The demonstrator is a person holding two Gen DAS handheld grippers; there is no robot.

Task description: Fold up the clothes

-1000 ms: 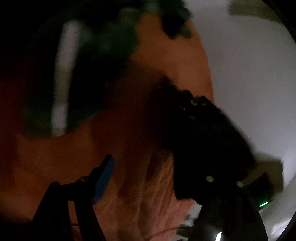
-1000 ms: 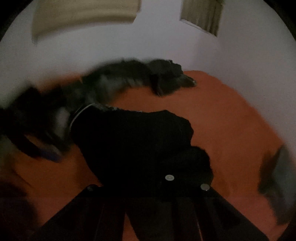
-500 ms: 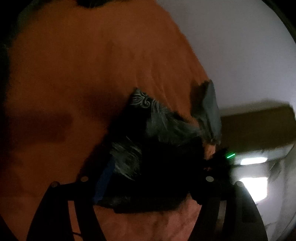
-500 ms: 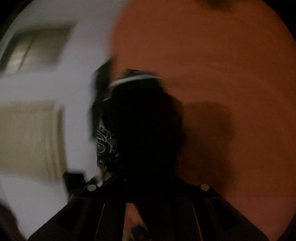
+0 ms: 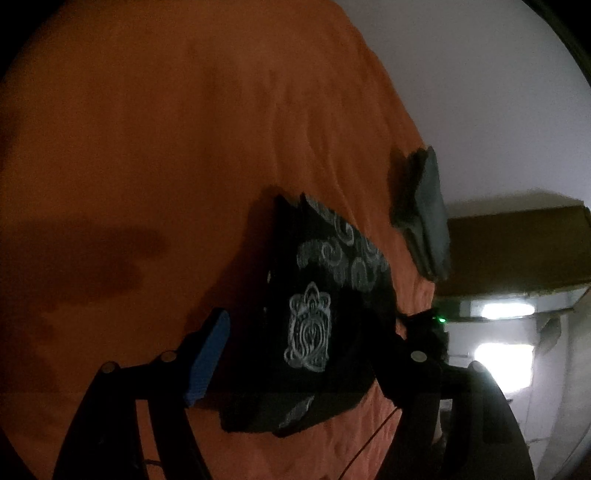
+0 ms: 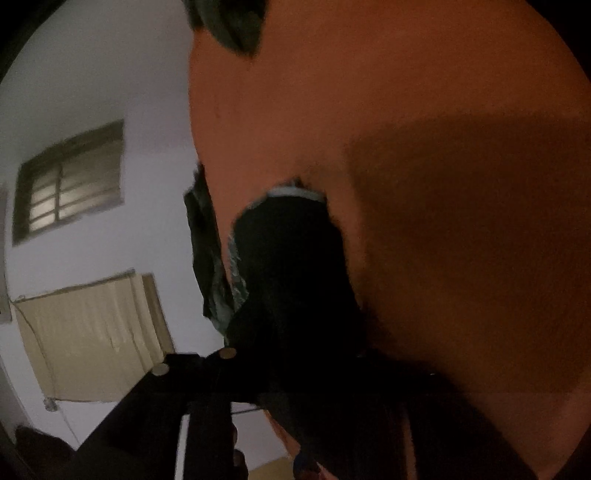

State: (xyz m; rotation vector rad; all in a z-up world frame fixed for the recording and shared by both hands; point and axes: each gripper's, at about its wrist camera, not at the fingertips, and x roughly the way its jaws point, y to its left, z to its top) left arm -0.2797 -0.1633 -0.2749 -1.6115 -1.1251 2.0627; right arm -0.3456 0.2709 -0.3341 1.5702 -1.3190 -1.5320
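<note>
A folded black garment (image 5: pixel 306 325) with a white swirl print lies on the orange bed sheet (image 5: pixel 166 147) close to the bed's edge. My left gripper (image 5: pixel 310 332) hovers over it, open wide; the blue pad (image 5: pixel 207 362) stands clear of the cloth's left edge. In the right wrist view the same black garment (image 6: pixel 295 277) stretches away from my right gripper (image 6: pixel 295 362). Its jaws are opening with the cloth's near end between them, though the fingers are very dark. The right gripper's green light (image 5: pixel 439 319) shows just past the garment.
A folded grey garment (image 5: pixel 424 221) sits at the bed's edge beyond the black one. A dark green cloth (image 6: pixel 229 22) lies farther up the bed. Past the edge are a white wall (image 6: pixel 92 74), a window (image 6: pixel 70 181) and a beige panel (image 6: pixel 92 332).
The right gripper rolled and came down to the bed, laying the black garment near the edge. The left gripper swung across to sit over that garment, still open.
</note>
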